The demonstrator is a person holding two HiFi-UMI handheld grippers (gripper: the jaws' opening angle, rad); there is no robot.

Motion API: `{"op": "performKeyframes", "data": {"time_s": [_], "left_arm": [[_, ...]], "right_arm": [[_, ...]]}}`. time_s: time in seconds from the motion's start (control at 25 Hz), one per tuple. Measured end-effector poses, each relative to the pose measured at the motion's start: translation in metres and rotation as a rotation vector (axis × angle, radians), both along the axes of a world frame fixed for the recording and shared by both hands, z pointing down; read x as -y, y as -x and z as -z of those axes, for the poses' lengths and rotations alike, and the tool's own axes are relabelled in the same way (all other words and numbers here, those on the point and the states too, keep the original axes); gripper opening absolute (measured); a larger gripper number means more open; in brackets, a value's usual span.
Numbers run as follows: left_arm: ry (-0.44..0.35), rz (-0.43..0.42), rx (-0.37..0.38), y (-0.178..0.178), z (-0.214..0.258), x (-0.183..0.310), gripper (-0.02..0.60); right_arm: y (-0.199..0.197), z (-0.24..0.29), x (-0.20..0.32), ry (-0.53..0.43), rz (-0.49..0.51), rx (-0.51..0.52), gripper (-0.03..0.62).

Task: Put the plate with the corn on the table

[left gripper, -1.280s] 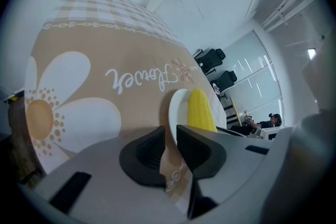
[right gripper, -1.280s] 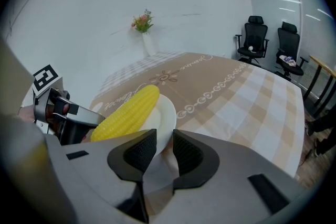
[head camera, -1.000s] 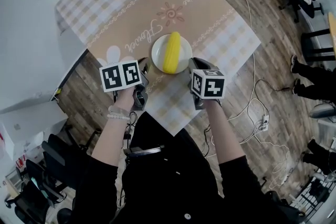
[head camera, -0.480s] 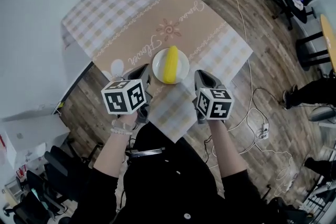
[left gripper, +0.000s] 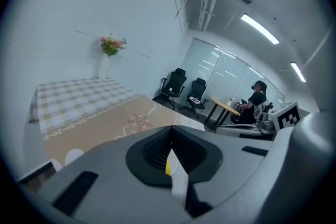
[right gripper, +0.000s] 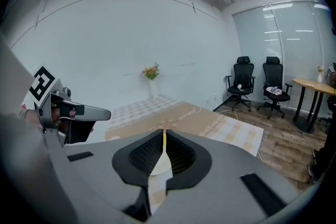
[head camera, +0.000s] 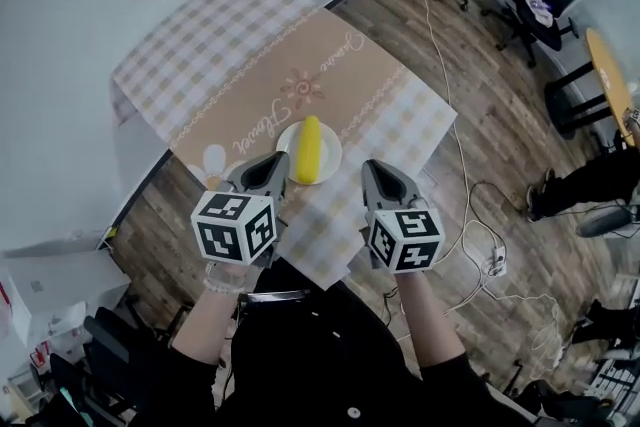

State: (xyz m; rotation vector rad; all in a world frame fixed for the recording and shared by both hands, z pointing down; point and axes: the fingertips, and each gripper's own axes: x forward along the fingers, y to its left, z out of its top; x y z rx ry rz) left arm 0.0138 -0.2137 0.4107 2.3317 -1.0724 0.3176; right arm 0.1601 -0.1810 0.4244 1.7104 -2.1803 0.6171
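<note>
The plate (head camera: pixel 330 160) with its corn (head camera: pixel 308 148) sat on the surface (head camera: pixel 250 65). Left tongs (head camera: pixel 272 160) and right tongs (head camera: pixel 372 166) hovered beside the plate, both closed and empty. The plate looked stiff and probably breakable, best pinched at opposite rims and kept level, as the corn could roll.

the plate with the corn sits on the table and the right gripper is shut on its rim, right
No. The plate with the corn does sit on the table, but the right gripper is shut on nothing: the head view shows it apart from the rim, and the right gripper view shows its jaws together, empty.
</note>
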Motion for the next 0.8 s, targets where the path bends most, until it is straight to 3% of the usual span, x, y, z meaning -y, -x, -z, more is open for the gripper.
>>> {"op": "performKeyframes", "data": {"time_s": [0.56, 0.8], "left_arm": [[-0.279, -0.152, 0.105, -0.018, 0.064, -0.033, 0.014], [-0.317, -0.181, 0.106, -0.026, 0.089, -0.044, 0.014]], "right_arm": [[0.014, 0.07, -0.011, -0.147, 0.047, 0.013, 0.049], [0.019, 0.09, -0.016, -0.171, 0.064, 0.028, 0.049]]}}
